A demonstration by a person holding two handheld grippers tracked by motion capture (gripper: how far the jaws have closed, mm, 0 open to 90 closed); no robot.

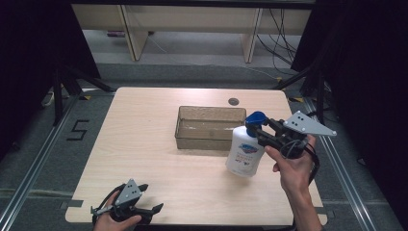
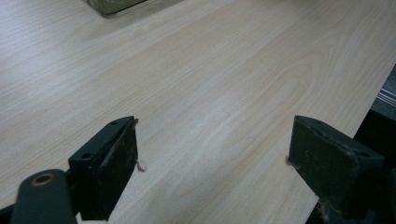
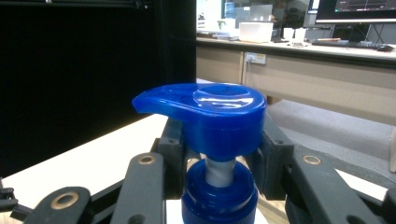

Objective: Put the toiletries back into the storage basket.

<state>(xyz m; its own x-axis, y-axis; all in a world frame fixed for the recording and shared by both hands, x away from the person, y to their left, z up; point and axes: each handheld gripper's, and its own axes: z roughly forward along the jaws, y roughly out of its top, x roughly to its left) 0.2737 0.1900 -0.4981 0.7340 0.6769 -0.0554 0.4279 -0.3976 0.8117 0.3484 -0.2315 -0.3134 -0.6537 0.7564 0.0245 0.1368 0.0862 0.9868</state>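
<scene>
A white pump bottle [image 1: 244, 153] with a blue label and a blue pump head [image 1: 256, 118] stands tilted at the right of the wooden table [image 1: 144, 144]. My right gripper [image 1: 262, 132] is shut on its neck just under the pump. In the right gripper view the blue pump head [image 3: 205, 109] sits close up between the two black jaws, over the blue collar [image 3: 219, 198]. My left gripper [image 1: 151, 209] rests low at the table's front left edge, open with nothing in it. In the left gripper view its pads [image 2: 114, 163] stand wide apart over bare wood.
A clear brownish rectangular bin [image 1: 209, 127] sits at the middle back of the table, just left of the bottle; its corner [image 2: 112, 5] appears at the top of the left gripper view. A small round grommet [image 1: 234, 101] lies behind it. Dark frame posts flank the table.
</scene>
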